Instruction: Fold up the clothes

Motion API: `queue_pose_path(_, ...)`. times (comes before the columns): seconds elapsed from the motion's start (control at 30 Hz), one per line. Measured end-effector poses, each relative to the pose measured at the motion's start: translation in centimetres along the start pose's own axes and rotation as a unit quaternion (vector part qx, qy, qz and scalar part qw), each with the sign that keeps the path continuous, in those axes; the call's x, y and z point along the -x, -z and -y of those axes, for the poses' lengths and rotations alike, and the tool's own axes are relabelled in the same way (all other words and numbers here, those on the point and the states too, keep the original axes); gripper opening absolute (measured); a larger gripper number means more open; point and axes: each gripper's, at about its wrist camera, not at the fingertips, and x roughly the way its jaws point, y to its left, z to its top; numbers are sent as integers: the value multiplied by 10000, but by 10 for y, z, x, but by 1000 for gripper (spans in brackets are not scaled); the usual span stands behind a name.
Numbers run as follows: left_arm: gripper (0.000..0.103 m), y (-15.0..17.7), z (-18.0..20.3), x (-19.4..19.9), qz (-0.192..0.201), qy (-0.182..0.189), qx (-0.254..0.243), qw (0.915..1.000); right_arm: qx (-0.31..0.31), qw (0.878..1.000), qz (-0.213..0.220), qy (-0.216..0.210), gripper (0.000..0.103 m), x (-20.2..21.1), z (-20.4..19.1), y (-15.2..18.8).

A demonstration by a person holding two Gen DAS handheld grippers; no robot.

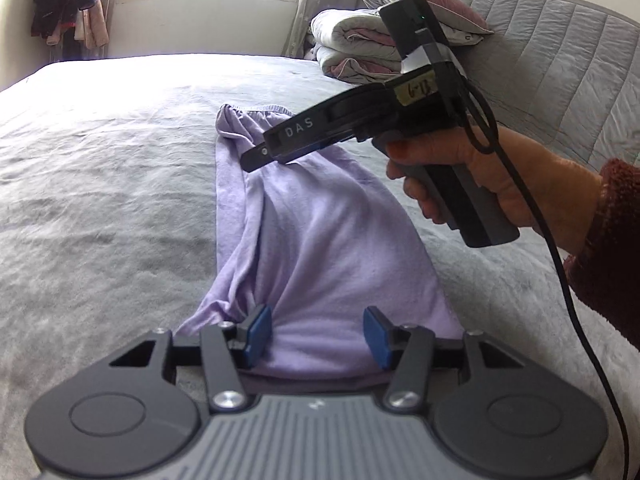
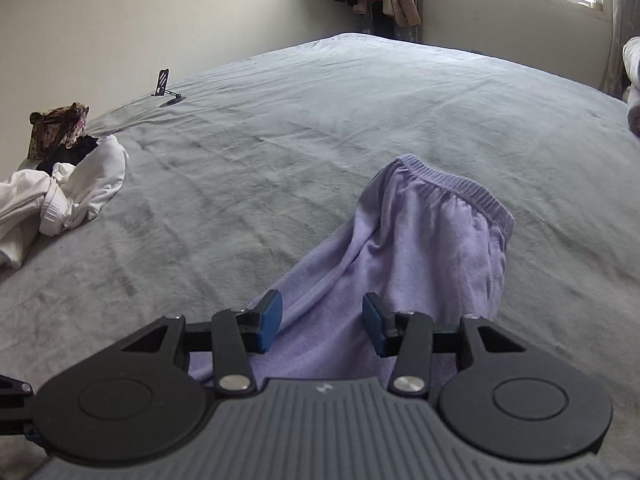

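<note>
Trousers [image 1: 320, 216], lilac, stretched lengthwise on grey bed [image 1: 100, 168].
Left tool [image 1: 316, 336] sits low over the near end, blue pads apart with cloth bunched between them, unclamped. Right tool [image 2: 322, 322] hovers near the elastic waistband [image 2: 460, 188], pads likewise apart, nothing gripped. White clothes [image 2: 68, 196] lie well off.

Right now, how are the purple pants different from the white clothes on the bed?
The purple pants are stretched out long and fairly flat; the white clothes are bunched in a crumpled heap. The purple pants lie right under the grippers; the white clothes sit off near the bed's edge, beside a dark and a flowery item. Both rest on the grey bedcover.
</note>
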Motion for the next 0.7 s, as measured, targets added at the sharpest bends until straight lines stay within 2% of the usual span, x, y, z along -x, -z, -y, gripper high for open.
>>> queue_pose_path(0.07,59,1,3,0,-10,1,-46,10000,-217,9992,-103,-324,47,-5,-4,1)
queue_pose_path(0.17,63,1,7,-1,-34,8,-119,9999,-285,9986,-244,-366,52,-17,-24,0)
queue_pose_path(0.23,66,1,8,-2,-50,29,-162,9999,-320,9954,-220,-871,51,-20,-38,-3)
queue_pose_path(0.27,69,2,9,-2,-58,41,-191,9998,-357,9925,-255,-1139,45,-22,-46,-5)
queue_pose_path(0.3,69,2,10,-2,-62,29,-230,9997,-361,9903,-264,-1313,44,-23,-52,-7)
queue_pose_path(0.4,69,3,9,1,-90,89,-187,9997,-339,9873,-3,-1554,46,-8,-57,-15)
queue_pose_path(0.43,69,3,7,2,-99,122,-148,9998,-401,9866,136,-1577,51,2,-54,-16)
queue_pose_path(0.53,69,1,-1,7,-87,226,82,9997,-191,9934,408,-1055,57,43,-45,-12)
queue_pose_path(0.6,69,-1,-8,13,33,229,311,9992,128,9979,497,-387,57,70,-42,0)
queue_pose_path(0.7,69,-5,-20,22,282,219,678,9971,319,9965,500,585,57,104,-34,30)
